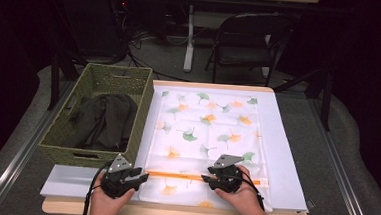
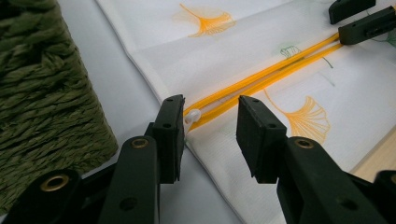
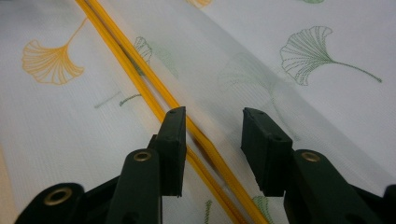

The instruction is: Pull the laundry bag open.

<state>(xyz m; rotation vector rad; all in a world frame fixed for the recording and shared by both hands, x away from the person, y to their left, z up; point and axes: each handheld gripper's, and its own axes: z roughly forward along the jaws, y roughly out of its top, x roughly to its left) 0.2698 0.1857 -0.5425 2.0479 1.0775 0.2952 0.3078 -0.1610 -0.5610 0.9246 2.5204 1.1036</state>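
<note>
Two tools work at the near edge of the table (image 1: pixel 285 158). We see a white mesh bag (image 1: pixel 206 138) printed with orange and green ginkgo leaves lying flat on a pale sheet, its orange zipper (image 1: pixel 174 175) running crosswise along the near end.

Left tool (image 1: pixel 141 176): sits at the bag's left edge, at the zipper's end. In the left gripper view its jaws stand apart, with the small white zipper pull (image 2: pixel 192 116) between them, just beside the left jaw. We cannot tell whether that jaw touches the pull; the pads do not press on it. Nothing is held.

Right tool (image 1: pixel 208 179): sits over the zipper line, to the right of the bag's middle. In the right gripper view its jaws stand wide, the orange zipper passing under the left jaw and bare mesh in the gap. It holds nothing.

Zipper: the two orange tapes lie slightly parted along the stretch between the tools, seemingly unzipped there, though the view is too coarse to be sure.

Containers: a green woven basket (image 1: pixel 64 130) stands on the left of the table, just beside the bag's left side. Inside lies a crumpled dark garment (image 1: pixel 102 119), filling much of the floor of the basket. The mesh bag looks flat; we make out nothing inside it.
</note>
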